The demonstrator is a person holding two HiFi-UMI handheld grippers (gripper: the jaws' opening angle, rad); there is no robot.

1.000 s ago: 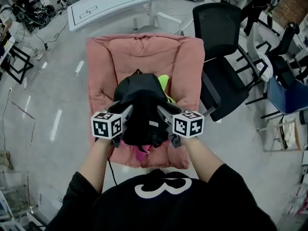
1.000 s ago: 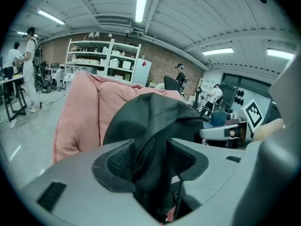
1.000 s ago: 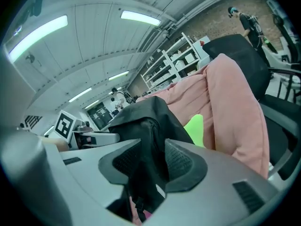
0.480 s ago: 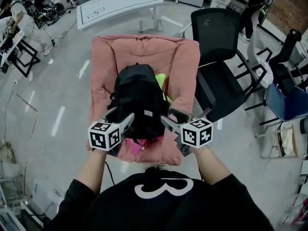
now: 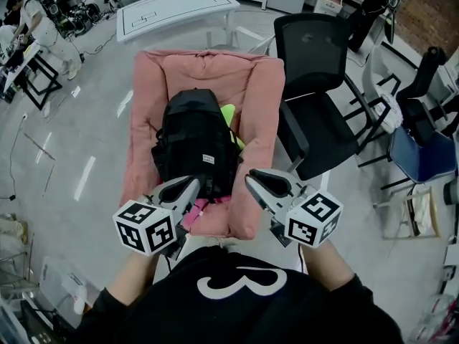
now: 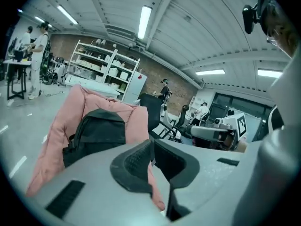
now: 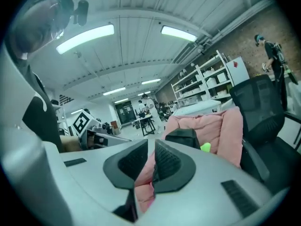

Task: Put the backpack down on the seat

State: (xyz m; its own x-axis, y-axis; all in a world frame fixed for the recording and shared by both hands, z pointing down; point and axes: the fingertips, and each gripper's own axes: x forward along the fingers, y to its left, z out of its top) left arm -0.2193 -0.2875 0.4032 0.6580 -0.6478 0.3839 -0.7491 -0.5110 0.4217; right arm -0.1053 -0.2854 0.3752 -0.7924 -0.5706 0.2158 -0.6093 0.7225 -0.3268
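A black backpack (image 5: 193, 138) (image 6: 96, 131) (image 7: 186, 136) lies on the pink cushioned seat (image 5: 258, 120) (image 6: 56, 135) (image 7: 221, 126), top toward the backrest. A yellow-green object (image 5: 228, 115) shows beside it. Both grippers are drawn back from it, close to the person's chest. My left gripper (image 5: 188, 186) (image 6: 153, 147) is off the bag's near left corner; its jaws are closing to a thin slit with nothing between them. My right gripper (image 5: 257, 180) (image 7: 150, 149) hangs over the seat's near right corner. Its jaws are also closing, empty, with a narrow gap left.
A black office chair (image 5: 323, 84) stands tight against the seat's right side. Behind the seat is a white table (image 5: 172, 6). A blue chair (image 5: 430, 149) and more chairs fill the right. A person (image 5: 36, 27) stands by benches at the far left.
Both grippers let go of the backpack, which now rests on the seat. They pulled back toward the person and apart, and their jaws narrowed.
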